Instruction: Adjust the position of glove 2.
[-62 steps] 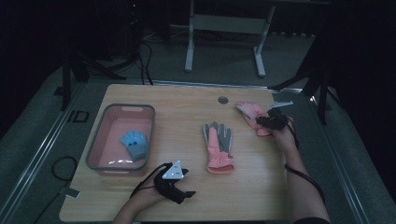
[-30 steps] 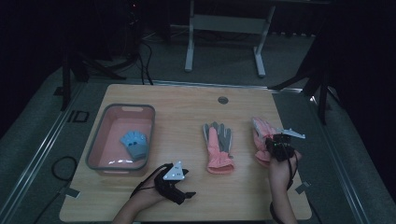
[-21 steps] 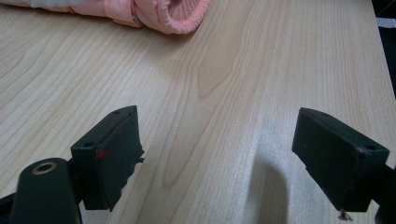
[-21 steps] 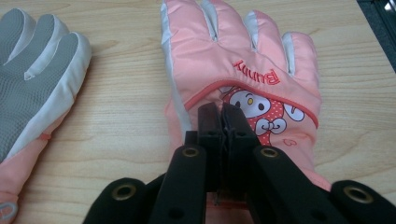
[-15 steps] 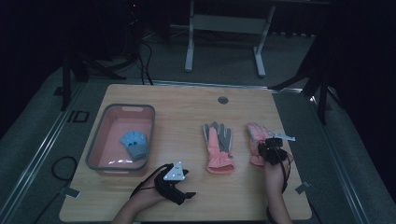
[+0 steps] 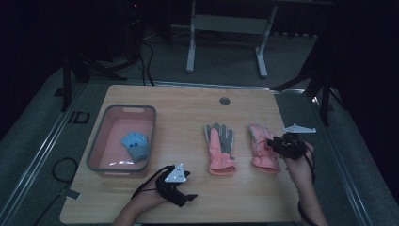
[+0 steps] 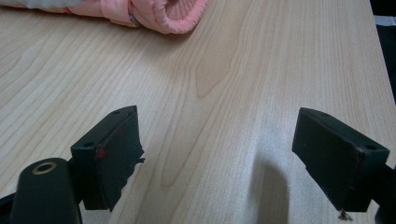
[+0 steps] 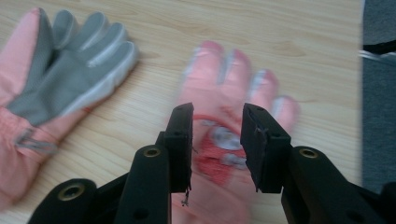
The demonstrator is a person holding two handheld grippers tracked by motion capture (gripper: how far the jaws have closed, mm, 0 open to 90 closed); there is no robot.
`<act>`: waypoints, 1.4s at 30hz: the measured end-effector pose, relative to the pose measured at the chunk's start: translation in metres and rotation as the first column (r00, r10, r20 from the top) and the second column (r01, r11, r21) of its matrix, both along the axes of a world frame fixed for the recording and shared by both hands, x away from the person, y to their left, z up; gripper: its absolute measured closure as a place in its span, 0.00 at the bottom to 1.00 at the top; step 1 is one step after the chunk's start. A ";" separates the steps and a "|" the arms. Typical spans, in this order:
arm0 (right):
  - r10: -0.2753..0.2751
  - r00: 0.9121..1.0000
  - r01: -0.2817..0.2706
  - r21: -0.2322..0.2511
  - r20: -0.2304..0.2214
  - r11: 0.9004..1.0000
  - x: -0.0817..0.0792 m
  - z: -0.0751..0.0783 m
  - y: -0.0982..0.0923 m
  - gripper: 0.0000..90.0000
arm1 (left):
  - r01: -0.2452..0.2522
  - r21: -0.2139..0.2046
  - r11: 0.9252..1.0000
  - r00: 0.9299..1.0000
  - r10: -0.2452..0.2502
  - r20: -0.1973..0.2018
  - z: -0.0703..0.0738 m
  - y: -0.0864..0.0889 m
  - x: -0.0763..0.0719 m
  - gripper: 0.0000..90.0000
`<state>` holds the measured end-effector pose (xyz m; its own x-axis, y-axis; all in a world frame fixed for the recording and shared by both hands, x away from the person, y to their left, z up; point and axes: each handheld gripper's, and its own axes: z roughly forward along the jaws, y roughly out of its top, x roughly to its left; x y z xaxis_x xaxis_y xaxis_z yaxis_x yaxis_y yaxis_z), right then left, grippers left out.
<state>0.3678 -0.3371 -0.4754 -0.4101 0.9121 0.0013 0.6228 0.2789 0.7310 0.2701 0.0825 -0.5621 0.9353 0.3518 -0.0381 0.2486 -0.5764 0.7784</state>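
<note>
Right hand-held gripper [image 8: 215,144] hangs over the right pink glove [image 8: 233,93], jaws parted a little – they have just been opening, and the pads press on nothing, though the glove's back shows in the gap between them. In the high view this right hand-held gripper [image 6: 282,145] sits at the glove's right edge, near the cuff end, with its grey plate pointing off toward the counter's right rim. The right pink glove [image 6: 261,149] lies flat on the counter [image 6: 188,108], back up, fingers pointing away from the person.

Just beside it, apart and to its left, lies the second pink glove [image 6: 220,149], grey palm up, fingers also pointing away; in the right gripper view the same second pink glove [image 8: 56,88] fills the left side.

Left hand-held gripper [image 6: 181,190] rests near the counter's front edge, below the second glove – jaws spread wide, bare wood between them [image 7: 217,154]. A pink cuff [image 7: 173,14] shows at the top of the left gripper view, well apart from the jaws.

Far left on the counter stands a pink tub [image 6: 99,146] with a grey rim; a small blue glove [image 6: 136,145] lies inside it.
</note>
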 end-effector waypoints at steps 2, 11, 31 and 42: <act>0.043 0.999 -0.043 0.017 -0.004 0.999 0.002 0.004 -0.009 0.69 | -0.001 0.000 1.000 1.000 0.001 0.003 0.000 0.000 0.000 0.17; 0.129 0.988 -0.124 0.057 -0.086 0.991 0.011 -0.016 -0.015 0.64 | -0.003 0.002 1.000 1.000 0.003 0.000 0.000 0.000 0.000 0.17; 0.073 0.989 -0.075 -0.006 -0.127 0.997 0.015 -0.049 0.002 0.99 | 0.002 0.007 1.000 1.000 -0.002 0.001 0.000 -0.001 0.000 0.17; 0.010 1.000 -0.010 -0.028 -0.003 1.000 -0.002 0.020 0.024 1.00 | 0.001 0.005 1.000 1.000 -0.001 0.000 0.000 0.000 0.000 0.17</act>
<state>0.3653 -0.3133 -0.4554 -0.4193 0.9076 -0.0229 0.6219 0.3056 0.7210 0.2698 0.0820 -0.5622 0.9356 0.3511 -0.0366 0.2482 -0.5805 0.7755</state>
